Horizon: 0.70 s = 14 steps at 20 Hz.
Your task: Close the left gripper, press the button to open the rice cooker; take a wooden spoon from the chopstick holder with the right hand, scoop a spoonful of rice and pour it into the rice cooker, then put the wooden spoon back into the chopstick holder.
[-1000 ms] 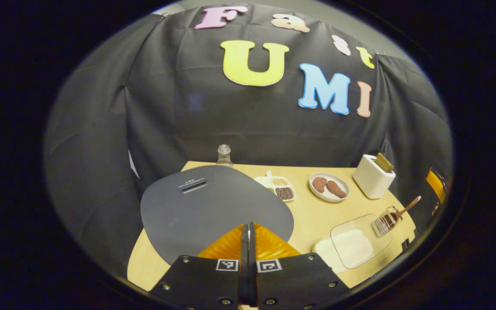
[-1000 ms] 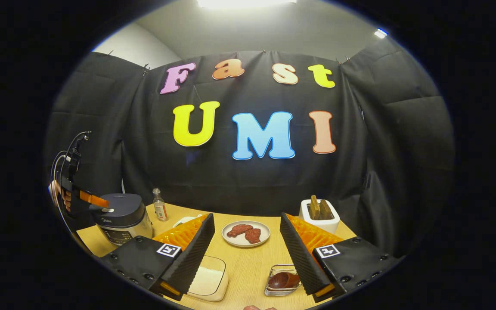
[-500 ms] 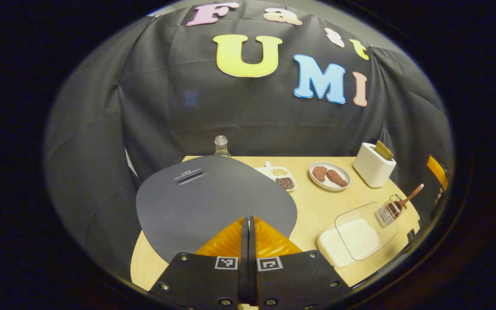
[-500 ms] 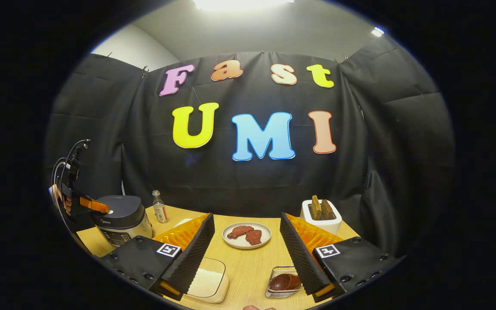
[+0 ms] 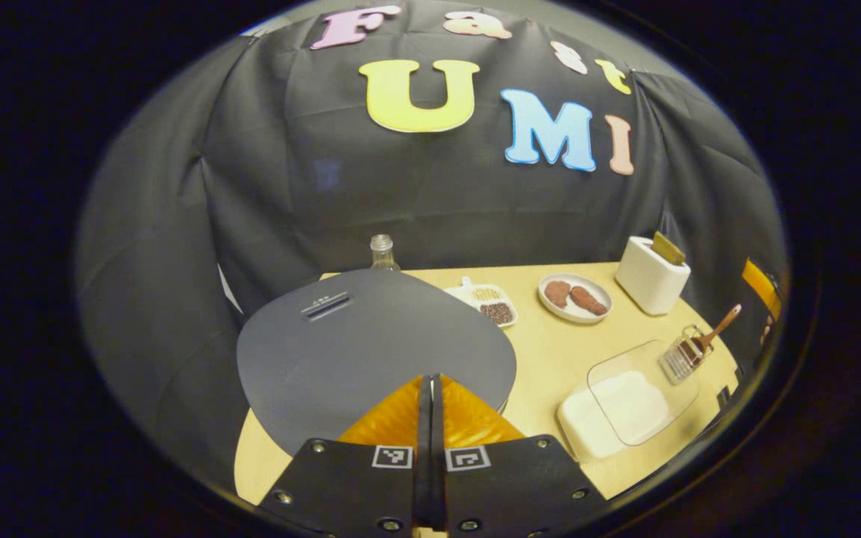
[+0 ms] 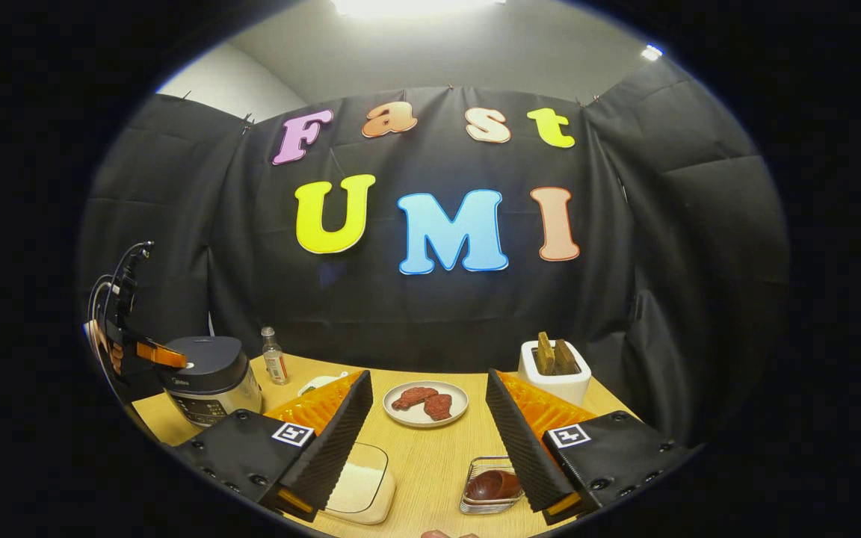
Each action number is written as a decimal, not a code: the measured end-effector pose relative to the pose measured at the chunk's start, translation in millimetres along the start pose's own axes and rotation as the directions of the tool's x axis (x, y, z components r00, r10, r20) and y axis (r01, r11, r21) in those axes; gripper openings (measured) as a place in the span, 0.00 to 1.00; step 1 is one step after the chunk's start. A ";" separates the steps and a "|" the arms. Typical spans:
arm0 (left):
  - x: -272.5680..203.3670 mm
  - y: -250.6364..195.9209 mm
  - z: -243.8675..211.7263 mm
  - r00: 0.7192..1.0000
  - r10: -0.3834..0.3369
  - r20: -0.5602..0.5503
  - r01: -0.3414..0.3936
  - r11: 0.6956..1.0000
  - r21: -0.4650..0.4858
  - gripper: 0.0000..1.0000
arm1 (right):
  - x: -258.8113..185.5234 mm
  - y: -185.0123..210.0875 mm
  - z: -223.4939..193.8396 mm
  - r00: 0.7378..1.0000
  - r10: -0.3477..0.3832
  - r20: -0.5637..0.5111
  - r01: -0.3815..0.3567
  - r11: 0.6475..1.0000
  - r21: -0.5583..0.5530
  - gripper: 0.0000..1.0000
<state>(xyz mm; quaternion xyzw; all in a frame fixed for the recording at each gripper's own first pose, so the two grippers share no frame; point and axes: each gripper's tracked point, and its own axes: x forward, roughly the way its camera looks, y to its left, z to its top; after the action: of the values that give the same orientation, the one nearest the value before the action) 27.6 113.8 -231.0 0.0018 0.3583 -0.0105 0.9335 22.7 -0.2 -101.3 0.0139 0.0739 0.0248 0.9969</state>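
Observation:
The rice cooker stands with its grey lid down, right in front of my left gripper. That gripper is shut with nothing between its fingers, and its tips sit over the lid's near edge. In the right gripper view the left gripper touches a pale spot on top of the rice cooker. My right gripper hangs open above the table. Below it are the wire chopstick holder with the wooden spoon in it and the clear rice box, which also appears as the rice box.
A plate of meat, a white toaster with bread, a small bottle and a little tray of beans stand along the back of the wooden table. A hand holds the left gripper.
The left gripper has sunk a little toward the cooker lid and turned slightly, staying shut. The right gripper has barely moved and stays open.

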 end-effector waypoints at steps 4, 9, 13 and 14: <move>-9.2 5.9 22.5 0.997 0.031 0.065 -0.030 0.999 -0.018 0.02 | -4.4 -5.5 5.3 1.000 -0.010 0.006 0.010 1.000 -0.013 0.98; -74.3 40.9 105.8 0.940 0.171 0.294 -0.167 0.985 -0.037 0.01 | -8.5 -6.0 13.4 1.000 -0.006 0.026 0.006 1.000 -0.011 0.98; -140.5 56.7 151.4 0.838 0.263 0.478 -0.235 0.965 -0.119 0.00 | -9.5 -9.1 16.0 0.999 -0.008 0.035 0.008 1.000 0.004 0.97; -151.4 57.6 154.6 0.814 0.278 0.510 -0.245 0.960 -0.133 0.00 | -10.0 -8.4 15.7 0.999 -0.003 0.032 0.002 1.000 0.013 0.98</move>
<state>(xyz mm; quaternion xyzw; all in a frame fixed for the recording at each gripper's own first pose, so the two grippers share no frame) 19.6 172.4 -15.1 0.0197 0.0868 0.1286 0.9877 15.6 -9.4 -84.6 0.0205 0.0582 0.0229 0.9978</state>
